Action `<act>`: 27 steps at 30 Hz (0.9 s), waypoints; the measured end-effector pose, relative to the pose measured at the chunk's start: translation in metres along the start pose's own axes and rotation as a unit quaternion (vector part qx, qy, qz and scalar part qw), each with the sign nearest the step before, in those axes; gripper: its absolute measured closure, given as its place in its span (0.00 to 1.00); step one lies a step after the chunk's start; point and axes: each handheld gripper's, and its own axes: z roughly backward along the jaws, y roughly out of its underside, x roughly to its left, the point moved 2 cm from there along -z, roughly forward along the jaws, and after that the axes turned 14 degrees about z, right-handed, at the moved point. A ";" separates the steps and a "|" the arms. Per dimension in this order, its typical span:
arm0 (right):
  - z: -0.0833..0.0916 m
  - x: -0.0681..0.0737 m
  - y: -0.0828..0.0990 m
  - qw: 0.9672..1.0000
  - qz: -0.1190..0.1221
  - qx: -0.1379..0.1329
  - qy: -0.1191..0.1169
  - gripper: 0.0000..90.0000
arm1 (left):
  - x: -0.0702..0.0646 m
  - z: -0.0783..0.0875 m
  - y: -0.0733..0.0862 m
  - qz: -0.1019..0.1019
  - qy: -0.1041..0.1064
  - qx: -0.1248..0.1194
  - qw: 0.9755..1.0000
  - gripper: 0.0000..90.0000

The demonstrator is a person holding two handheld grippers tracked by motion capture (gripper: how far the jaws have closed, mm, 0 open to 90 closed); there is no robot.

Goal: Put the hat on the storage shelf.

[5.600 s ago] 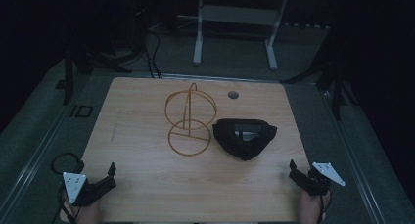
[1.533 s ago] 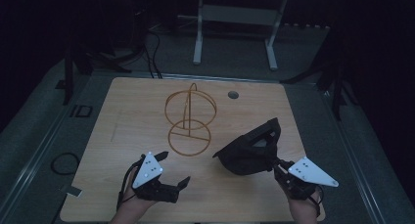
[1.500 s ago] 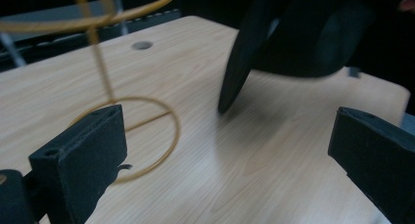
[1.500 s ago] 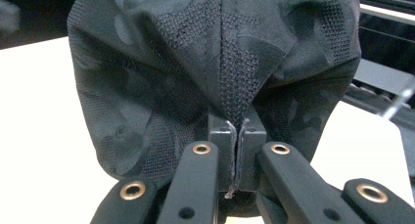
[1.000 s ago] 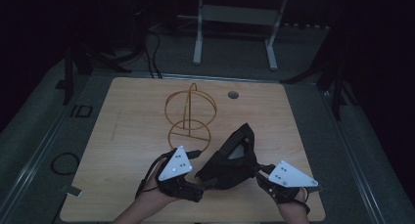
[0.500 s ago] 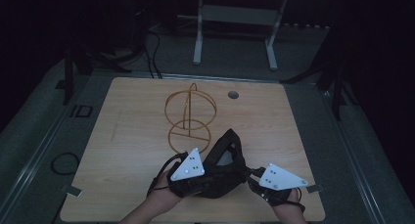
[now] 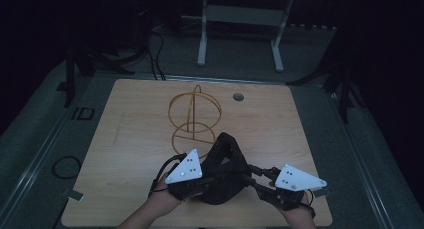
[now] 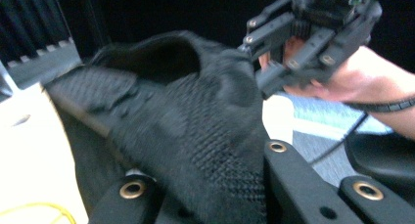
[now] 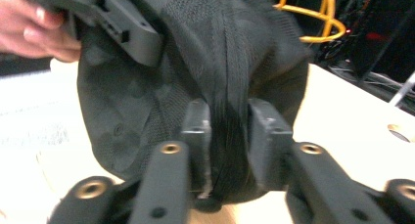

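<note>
now black cap [image 7: 224,174] stands upright, long axis vertical, between both hand-held grippers.

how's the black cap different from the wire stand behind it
The black cap is soft, dark knitted fabric; the wire stand is thin, rigid yellow-brown wire loops. The cap is gripped between the left tongs and the right tongs at the table's near edge; the stand sits free and upright mid-table, touched by neither. The cap is a solid mass; the stand is open and see-through. Both are over the same wooden table.

Black mesh cap [image 7: 223,175], crumpled, upright, above the table's near edge.
</note>
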 end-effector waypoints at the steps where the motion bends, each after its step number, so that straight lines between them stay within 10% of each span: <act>1: 0.001 0.000 -0.001 1.000 -0.007 -0.003 -0.008 0.62 | 0.000 0.001 -0.001 0.003 0.005 -0.007 1.000 1.00; 13: -0.002 -0.001 -0.004 0.997 -0.066 -0.021 -0.036 0.42 | -0.005 0.007 -0.005 0.001 0.060 -0.073 0.996 1.00; 27: 0.002 0.000 -0.007 0.998 -0.030 -0.044 -0.038 0.90 | 0.001 0.005 -0.001 0.012 0.046 -0.074 0.996 1.00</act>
